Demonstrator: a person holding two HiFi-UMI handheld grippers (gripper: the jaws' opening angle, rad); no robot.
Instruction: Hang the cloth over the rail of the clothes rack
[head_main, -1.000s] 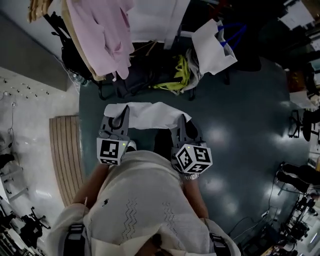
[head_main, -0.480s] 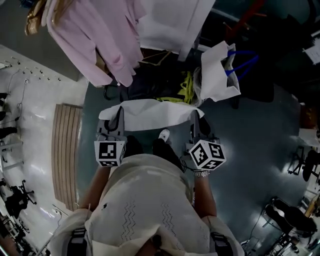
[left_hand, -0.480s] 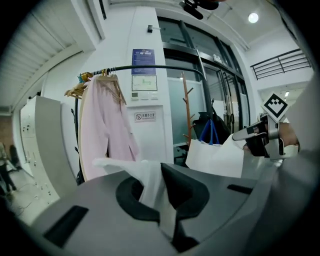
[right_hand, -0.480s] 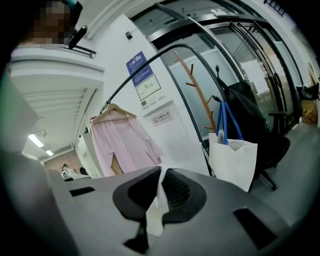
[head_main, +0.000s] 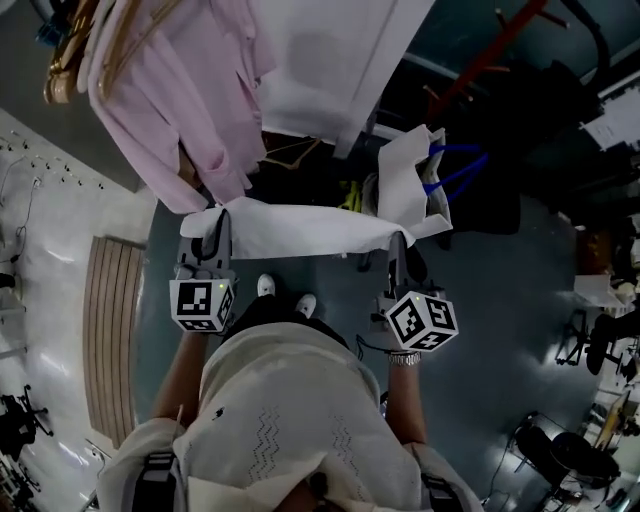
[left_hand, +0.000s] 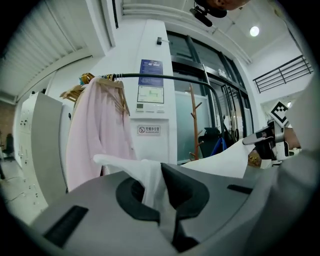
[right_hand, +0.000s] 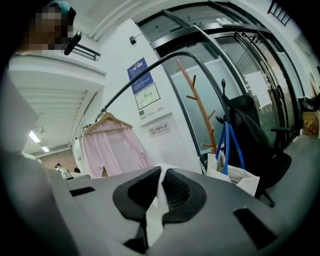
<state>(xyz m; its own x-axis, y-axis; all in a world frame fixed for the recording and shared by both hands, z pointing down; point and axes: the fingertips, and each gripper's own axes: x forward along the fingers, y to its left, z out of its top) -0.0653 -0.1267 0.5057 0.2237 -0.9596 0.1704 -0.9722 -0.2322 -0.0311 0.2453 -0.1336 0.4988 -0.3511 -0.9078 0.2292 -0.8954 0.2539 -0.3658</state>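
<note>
1. The person holds the white cloth (head_main: 300, 228) stretched wide between both grippers, out in front of the body and above the dark floor (head_main: 500, 290).
2. The left gripper (head_main: 213, 226) has its jaws clenched on the cloth's left corner, with fabric bunched between them.
3. The right gripper (head_main: 398, 246) grips the cloth's right edge the same way, a white fold pinched between its jaws.
4. The dark rail (left_hand: 165, 77) of the clothes rack runs higher up beyond the cloth, which hangs below it and apart from it.
5. A pink shirt (head_main: 170, 110) hangs from that rail on a wooden hanger (left_hand: 107, 85), and a white bag with blue handles (head_main: 405, 185) sits near the cloth's right end.
</note>
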